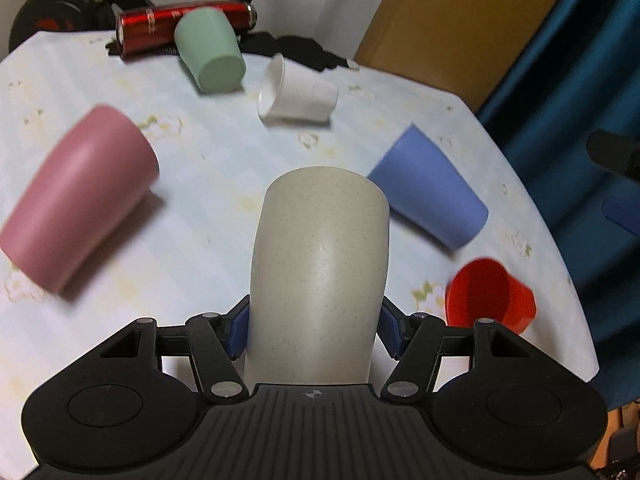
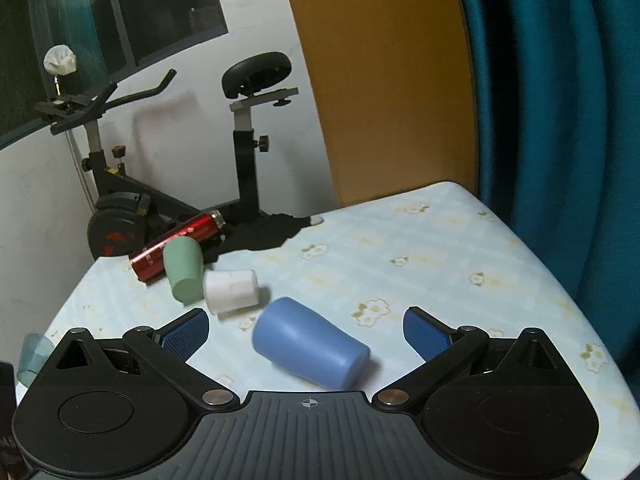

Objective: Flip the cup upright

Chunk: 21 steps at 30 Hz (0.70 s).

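At the bottom centre of the left wrist view, the left tool [image 1: 314, 330] is closed on a speckled cream cup [image 1: 320, 256], its blue pads [image 1: 237, 330] pressed to either side of the cup's body near the lower end. The cup runs up the middle of the frame, its closed base pointing away from the camera and its open end hidden behind the tool body. Low right, just beside the tool's linkage, a red cup [image 1: 490, 294] lies on its side with its mouth turned toward the camera. Right of centre a blue cup [image 1: 430, 190] lies on its side, and at the left edge a pink cup [image 1: 78, 198], blurred, lies likewise. Farther up, a white cup [image 1: 296, 94] lies on its side with its mouth to the left, and a green cup [image 1: 210, 54] lies with its flat base facing the camera, against a red metallic bottle [image 1: 160, 26] at the upper left. All rest on a desk [image 1: 224, 168] under a pale blue floral cloth.

In the right wrist view, the right tool [image 2: 307, 334] stands open and empty, its blue pads [image 2: 185, 332] wide apart low in the frame. The blue cup [image 2: 310, 346] lies on its side between them on the cloth; whether the pads touch it cannot be told. Beyond, left of centre, lie the white cup [image 2: 232, 290], the green cup [image 2: 183, 272] and the red bottle [image 2: 192, 232]. An exercise bike [image 2: 240, 128] stands behind the desk [image 2: 440, 264] at upper left, with a teal curtain [image 2: 560, 120] down the right side.
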### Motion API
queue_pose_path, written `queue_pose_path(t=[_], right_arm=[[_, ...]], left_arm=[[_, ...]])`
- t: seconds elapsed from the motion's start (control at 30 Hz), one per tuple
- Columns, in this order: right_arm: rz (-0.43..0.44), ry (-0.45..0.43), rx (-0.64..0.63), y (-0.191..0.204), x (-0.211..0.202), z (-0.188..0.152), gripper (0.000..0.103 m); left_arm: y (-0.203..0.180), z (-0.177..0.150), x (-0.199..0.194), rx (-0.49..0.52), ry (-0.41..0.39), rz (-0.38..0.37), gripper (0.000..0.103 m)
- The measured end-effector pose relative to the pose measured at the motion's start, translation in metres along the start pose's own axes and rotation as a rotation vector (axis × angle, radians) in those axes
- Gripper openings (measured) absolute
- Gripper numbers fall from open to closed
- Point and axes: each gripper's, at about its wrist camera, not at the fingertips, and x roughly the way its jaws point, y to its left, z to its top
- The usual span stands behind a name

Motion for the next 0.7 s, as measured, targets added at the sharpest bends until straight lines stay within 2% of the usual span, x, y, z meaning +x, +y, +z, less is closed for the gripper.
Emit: queue_pose_path(t=[0.3,0.43,0.57,0.7], right_arm=[[-0.016,0.012,0.021,-0.011,-0.004,-0.009,0.103],[-0.012,0.020,0.017,-0.010,-0.004,-0.012,0.103],[-0.011,0.024,0.015,-0.007,-0.004,-0.012,0.103],[-0.008,0.029,0.006,-0.003,-0.005,-0.012,0.103]], left_arm=[[-0.008,-0.013,0.008,0.042,0.003,0.022,0.065],[-0.005,-0.014,0.008,0.028,0.005,0.005,0.066],[-0.003,-0.012,-0.003,0.028,-0.001,-0.009,0.076],[-0.005,-0.012,-0.030,0.092,-0.068,-0.021,0.081]])
